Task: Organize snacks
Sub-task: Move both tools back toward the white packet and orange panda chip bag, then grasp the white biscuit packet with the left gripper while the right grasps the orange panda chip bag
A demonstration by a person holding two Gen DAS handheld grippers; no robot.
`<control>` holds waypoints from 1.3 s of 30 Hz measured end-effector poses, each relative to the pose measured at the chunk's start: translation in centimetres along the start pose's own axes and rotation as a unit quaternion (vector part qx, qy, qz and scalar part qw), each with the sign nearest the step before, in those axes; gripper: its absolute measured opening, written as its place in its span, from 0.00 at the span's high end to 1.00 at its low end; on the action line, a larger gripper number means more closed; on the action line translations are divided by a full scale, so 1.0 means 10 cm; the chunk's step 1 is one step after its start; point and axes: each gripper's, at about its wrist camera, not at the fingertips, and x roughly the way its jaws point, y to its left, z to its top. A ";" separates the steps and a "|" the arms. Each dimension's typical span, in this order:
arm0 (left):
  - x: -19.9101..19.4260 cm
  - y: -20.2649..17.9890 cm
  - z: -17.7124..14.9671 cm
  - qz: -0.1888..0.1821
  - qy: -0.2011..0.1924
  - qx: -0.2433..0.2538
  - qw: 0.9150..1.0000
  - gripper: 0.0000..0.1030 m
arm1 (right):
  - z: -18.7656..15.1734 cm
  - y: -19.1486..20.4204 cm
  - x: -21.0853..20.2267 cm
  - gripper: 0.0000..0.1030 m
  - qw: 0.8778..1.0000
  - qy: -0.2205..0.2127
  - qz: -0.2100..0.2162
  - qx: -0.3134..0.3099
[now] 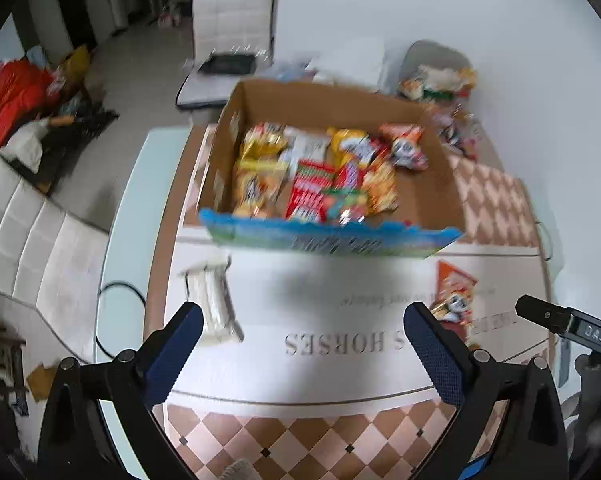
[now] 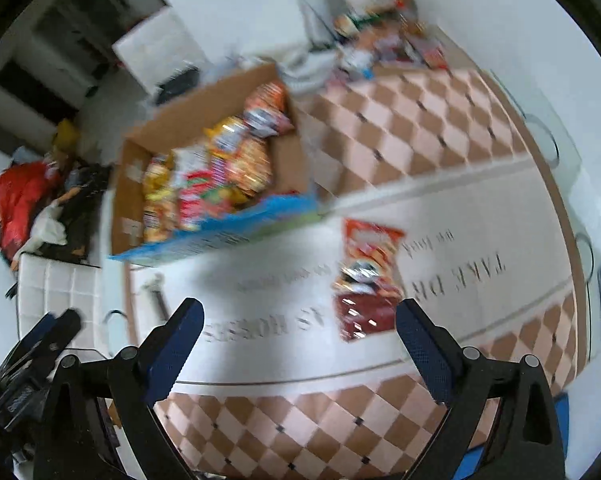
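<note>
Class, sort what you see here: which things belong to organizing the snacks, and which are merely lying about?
Belong to the job:
cardboard box
snack packets in the box
orange snack bag on the tablecloth
snack pile beyond the box

Just lying about:
white chair
red bag on the floor
white packet

White wall (image 1: 420, 8) behind the counter (image 1: 120, 208), its checkered cloth (image 1: 300, 440) brown and pink. Two white padded chairs (image 1: 232, 20) stand on the pale floor (image 1: 140, 64), beside red bags (image 1: 12, 96).
</note>
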 end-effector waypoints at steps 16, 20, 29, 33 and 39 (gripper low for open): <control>0.84 0.41 -0.41 0.049 0.102 -0.044 0.993 0.00 | 0.17 -0.85 1.59 0.04 0.982 0.106 -0.001 0.154; 0.93 0.66 -0.38 0.064 0.113 -0.073 0.989 0.00 | 0.31 -0.69 1.94 0.04 0.981 0.138 -0.037 0.133; 1.08 1.43 -0.28 0.067 0.143 -0.167 0.973 0.00 | 0.22 -0.35 2.14 0.17 0.986 0.138 -0.073 0.067; 1.32 1.51 -0.21 0.047 0.170 -0.179 0.968 0.00 | 0.15 -0.11 2.10 0.19 0.988 0.141 -0.050 0.041; 1.81 1.43 -0.10 0.025 0.215 -0.172 0.961 0.00 | 0.12 0.18 2.03 0.19 0.990 0.139 -0.031 0.015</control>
